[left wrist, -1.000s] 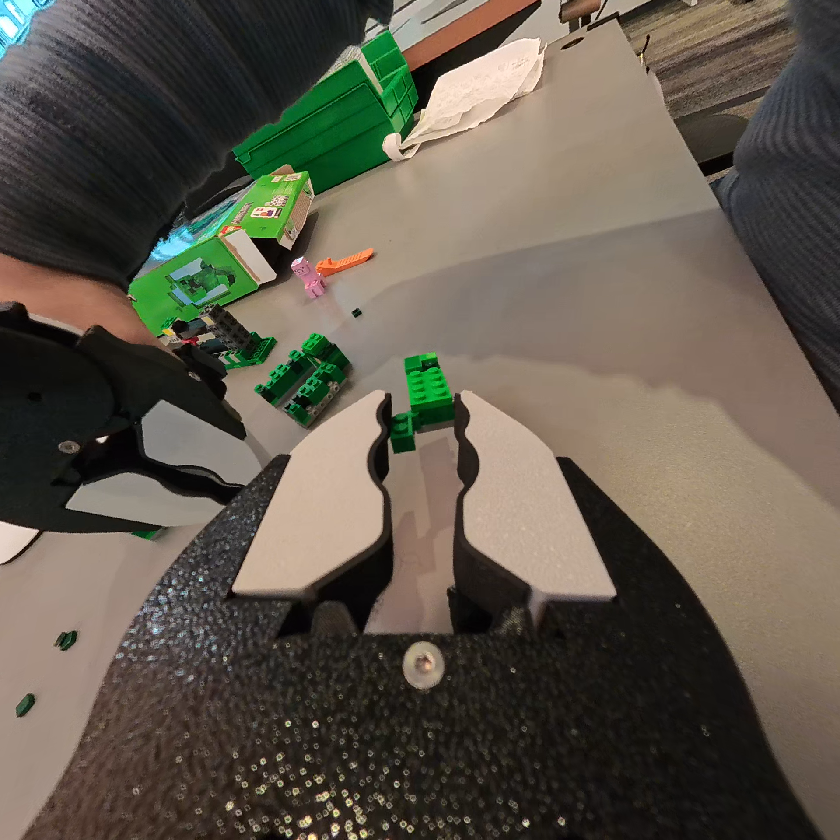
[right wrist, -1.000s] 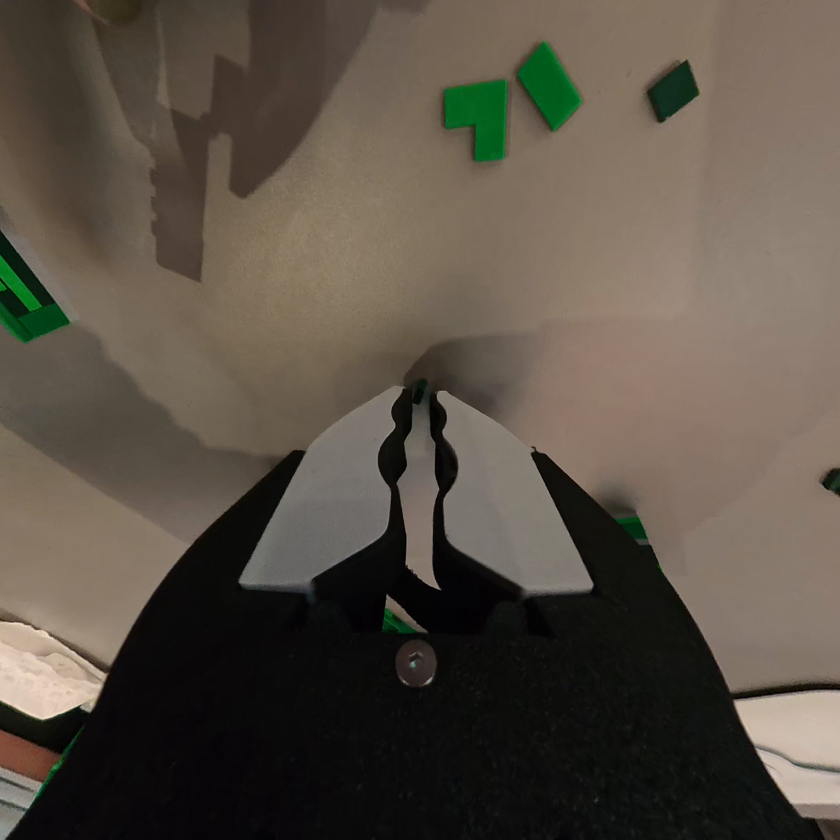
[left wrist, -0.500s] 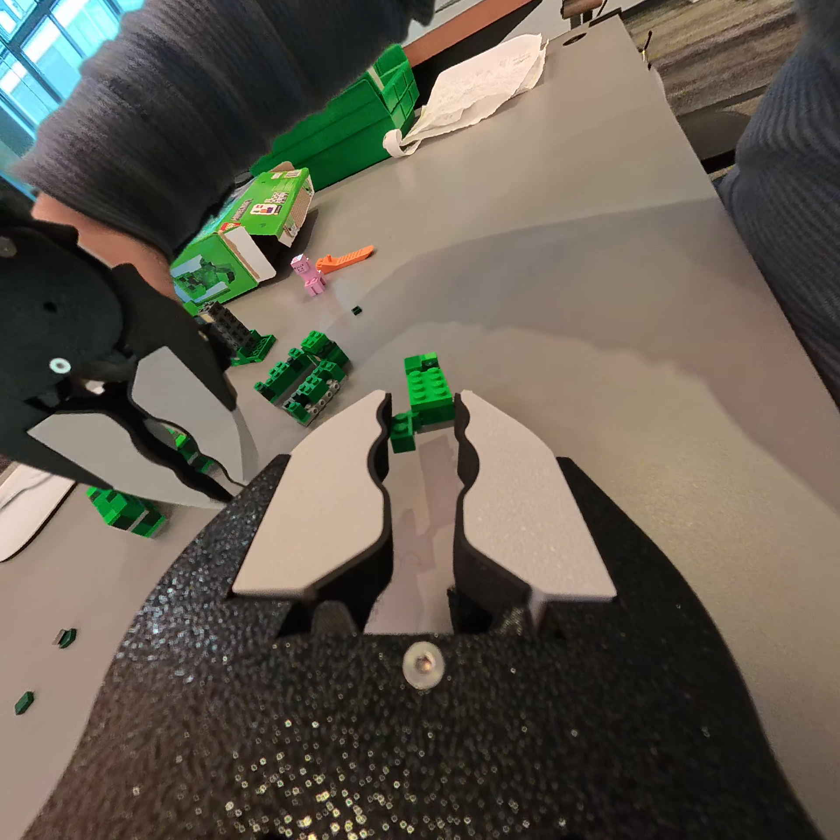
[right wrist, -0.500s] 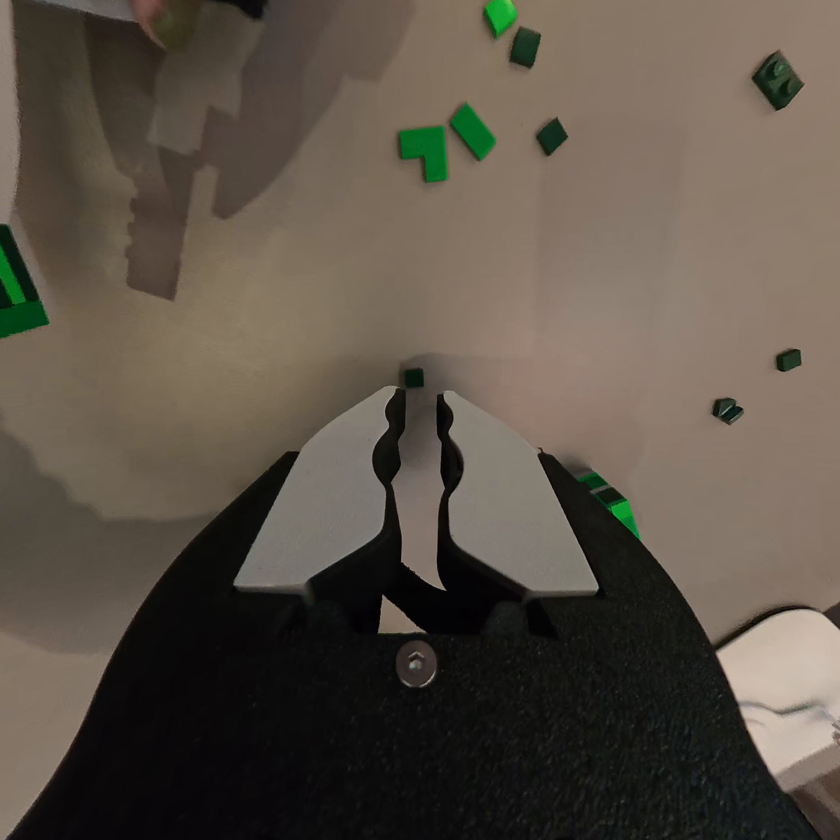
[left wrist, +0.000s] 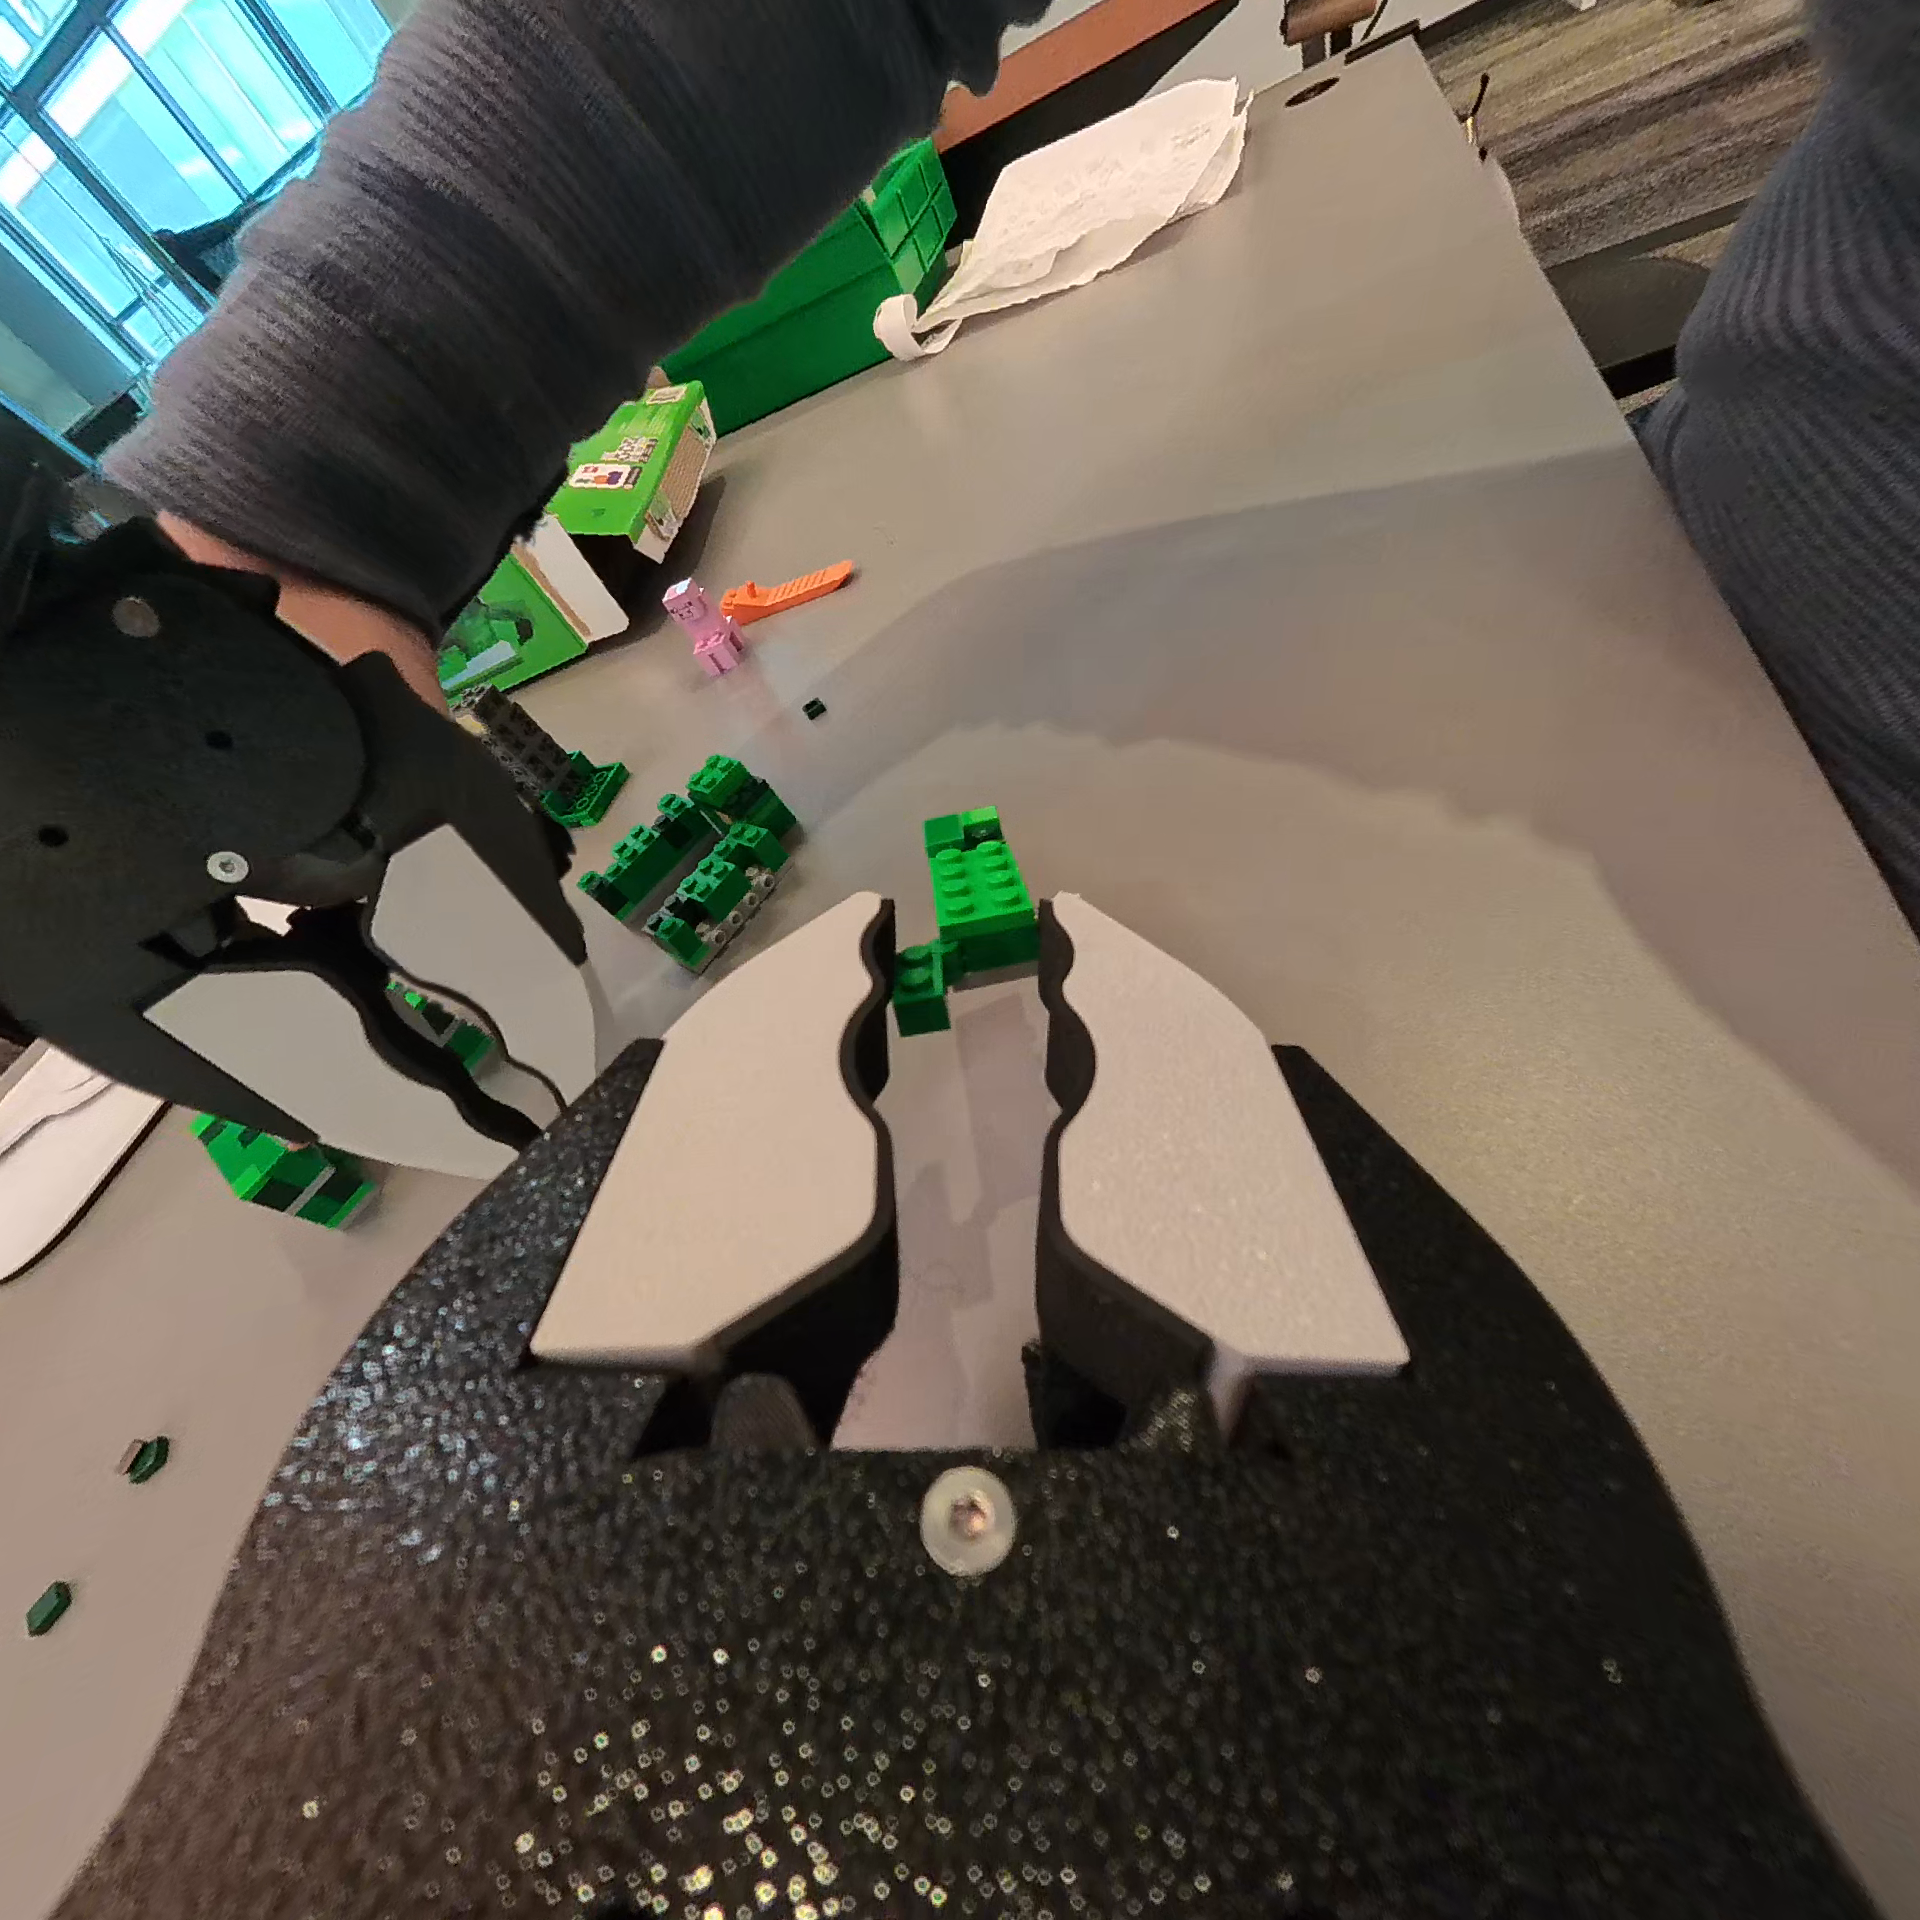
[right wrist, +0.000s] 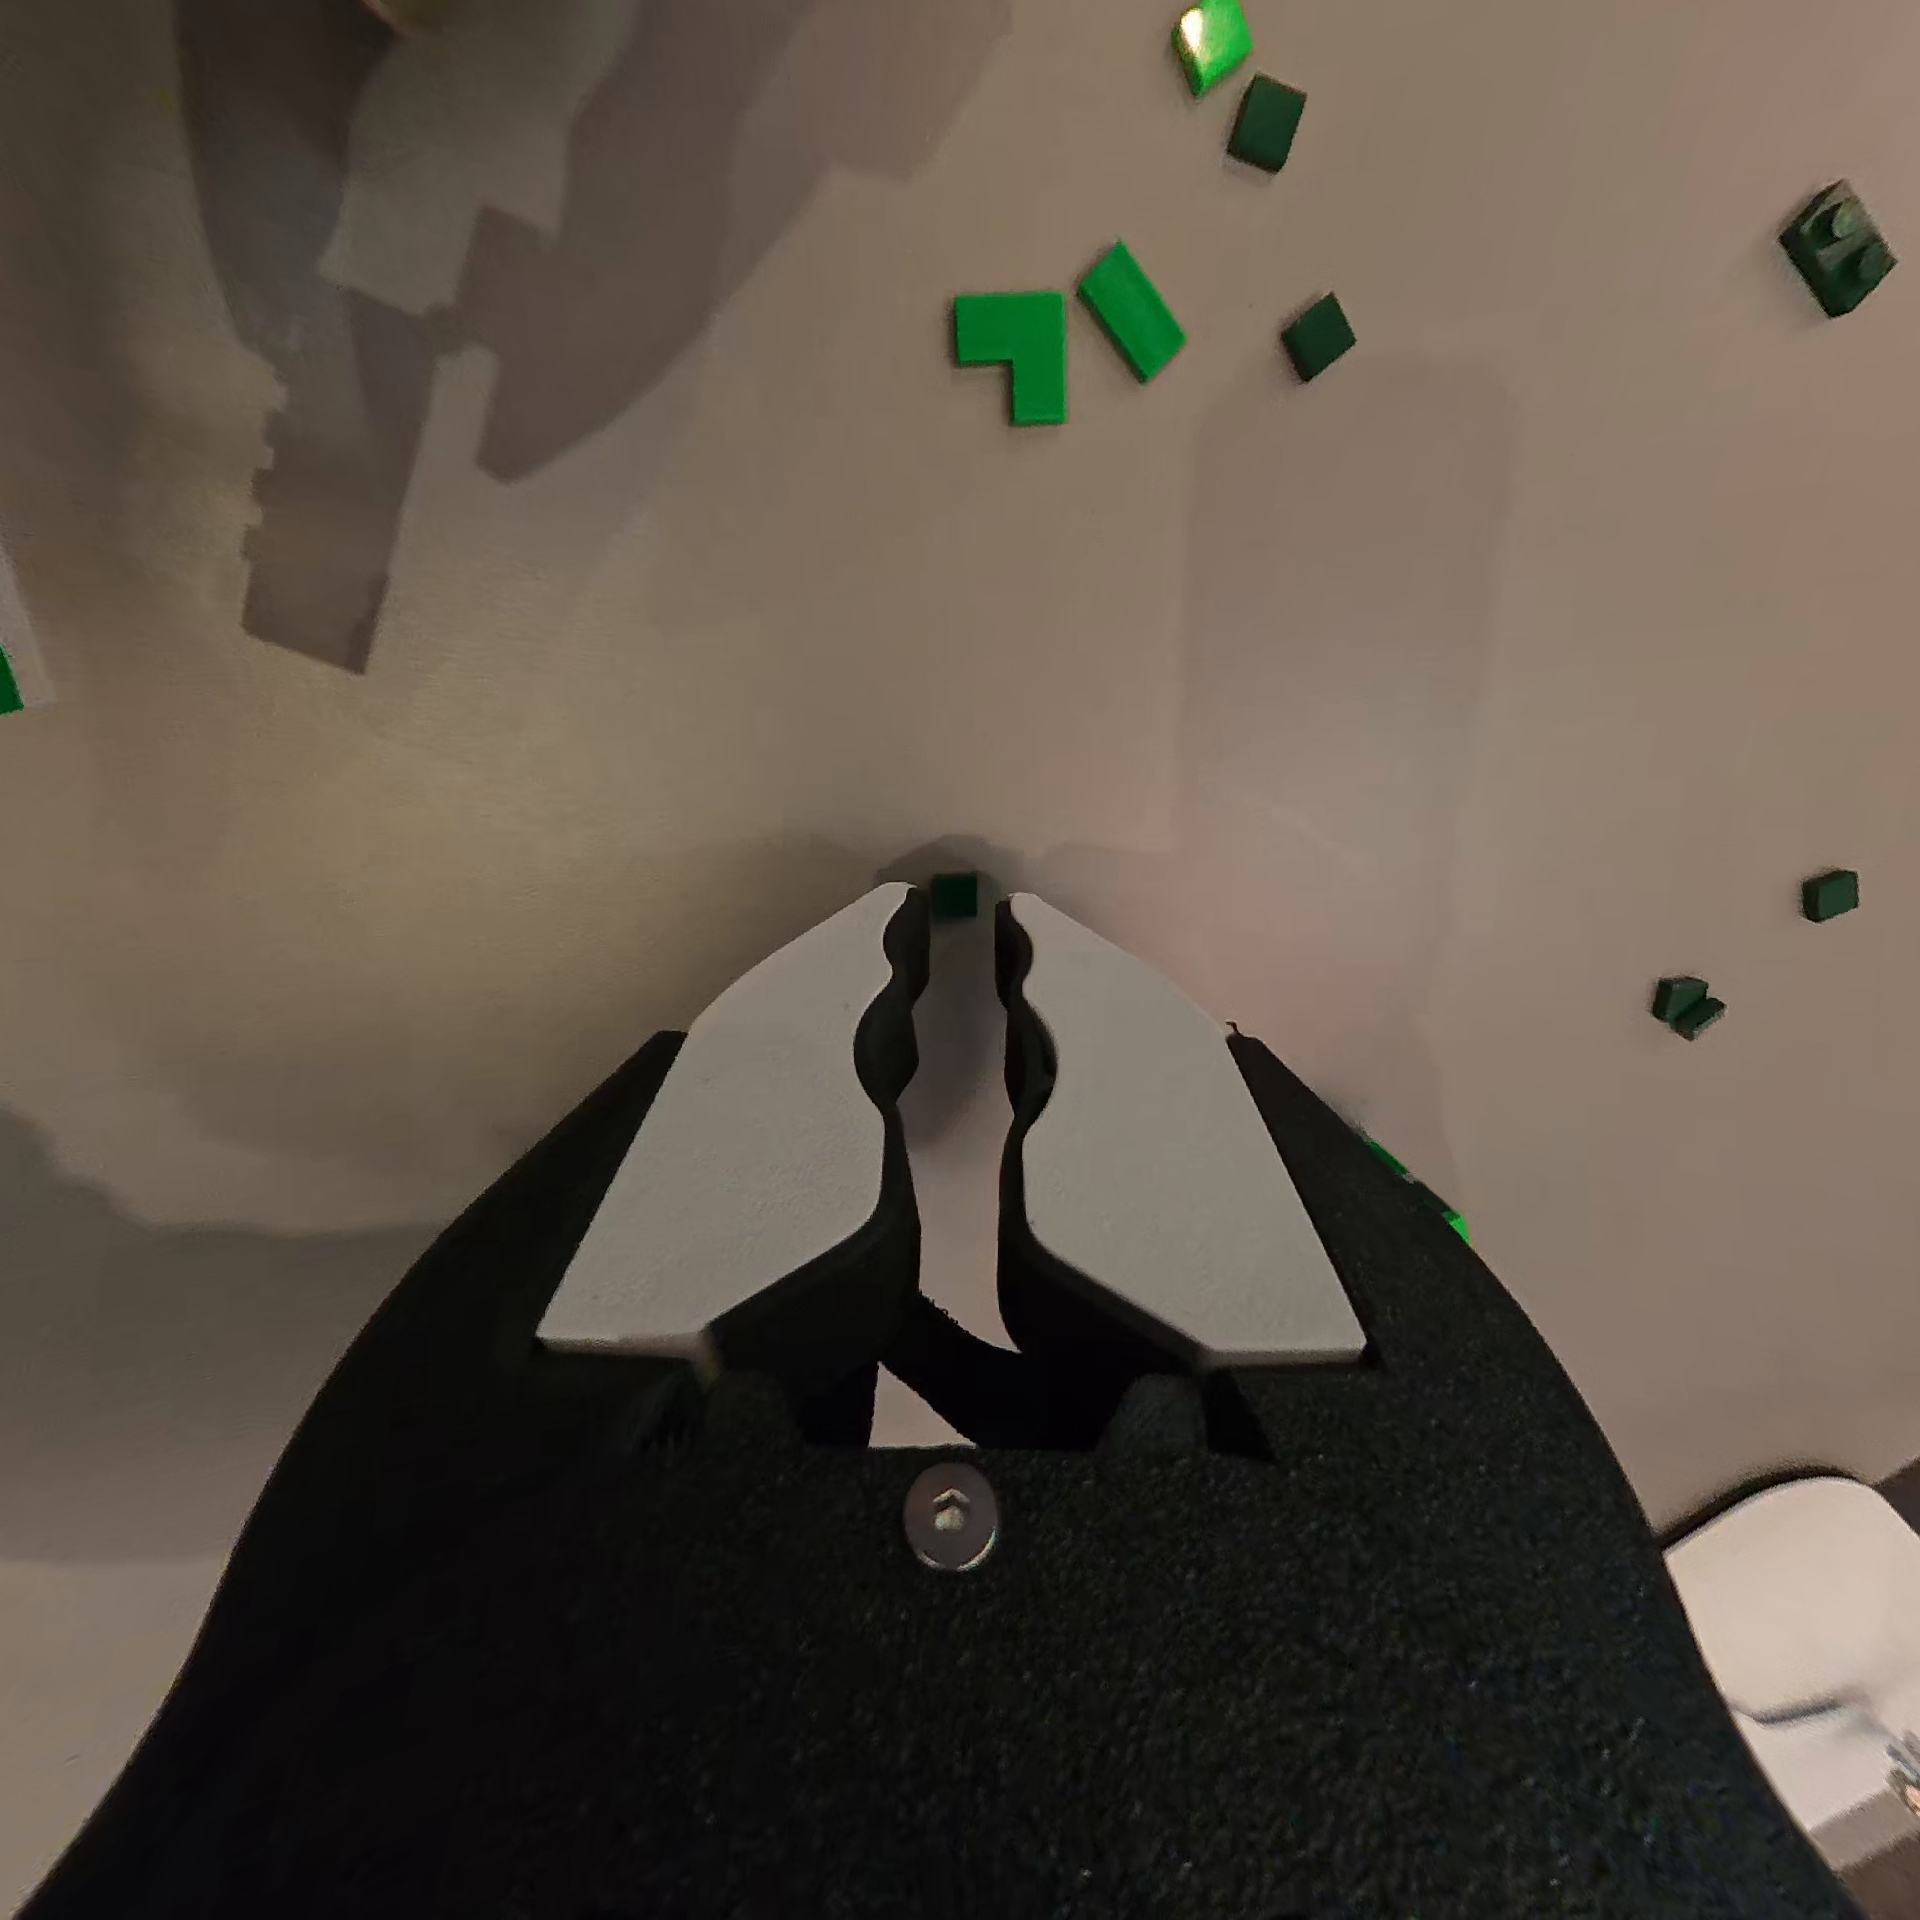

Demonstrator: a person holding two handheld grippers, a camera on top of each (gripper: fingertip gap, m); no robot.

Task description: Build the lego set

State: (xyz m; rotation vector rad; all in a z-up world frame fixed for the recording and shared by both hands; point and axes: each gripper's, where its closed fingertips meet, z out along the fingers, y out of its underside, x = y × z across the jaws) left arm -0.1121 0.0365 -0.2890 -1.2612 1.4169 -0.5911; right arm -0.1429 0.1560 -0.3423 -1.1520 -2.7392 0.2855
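My left gripper (left wrist: 964, 920) rests low on the grey table (left wrist: 1351, 727), shut on a bright green brick assembly (left wrist: 982, 883); a small green brick (left wrist: 920, 992) sticks out at its left side. My right gripper (right wrist: 954, 904) points down at the table with its jaws a little apart. A tiny dark green tile (right wrist: 954, 896) lies on the table between its tips, not pinched. The right gripper also shows in the left wrist view (left wrist: 556, 1101), at the left, held by a hand in a dark sleeve (left wrist: 468, 260).
Left wrist view: green part-builds (left wrist: 707, 862), a dark tower on a green plate (left wrist: 540, 758), a striped green block (left wrist: 281, 1174), a pink figure (left wrist: 707, 629), an orange separator (left wrist: 790, 587), a green box (left wrist: 613, 488), green bins (left wrist: 831, 301). Loose tiles around the right gripper: an L-shaped one (right wrist: 1018, 348), dark ones (right wrist: 1317, 335). The gap from one gripper's tips to the other's is roughly 12 cm.
The right gripper was nearly shut with the tiny tile between its tips, low at the table. It rose and opened, leaving the tile on the table, and now straddles it. The left gripper held still.
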